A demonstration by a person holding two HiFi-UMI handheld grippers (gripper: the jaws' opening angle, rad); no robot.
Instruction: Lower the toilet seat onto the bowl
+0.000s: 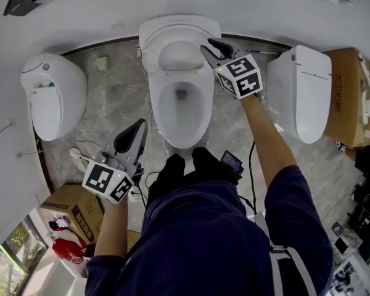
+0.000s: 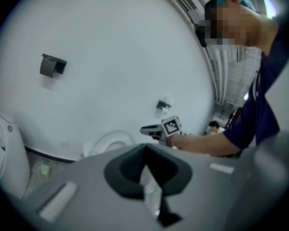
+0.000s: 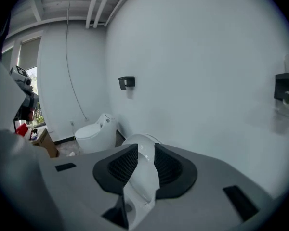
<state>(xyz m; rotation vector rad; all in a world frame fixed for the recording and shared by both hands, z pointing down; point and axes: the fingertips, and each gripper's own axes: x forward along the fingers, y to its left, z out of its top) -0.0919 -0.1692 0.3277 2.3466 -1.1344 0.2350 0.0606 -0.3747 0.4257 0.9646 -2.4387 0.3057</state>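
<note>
Toilet seat [image 1: 154,53] | glossy white, rounded ring | bowl [image 1: 159,113] smooth, oval

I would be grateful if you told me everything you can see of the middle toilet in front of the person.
The middle toilet is glossy white and ceramic-looking. It stands on the marbled grey floor with its back to the white wall, between a rounded toilet and a boxier toilet. Its lid and seat stand raised together, so the long oval bowl lies open, with a grey drain inside. The right gripper, fingers apart, is at the raised seat's right edge; whether it touches is unclear.
</note>
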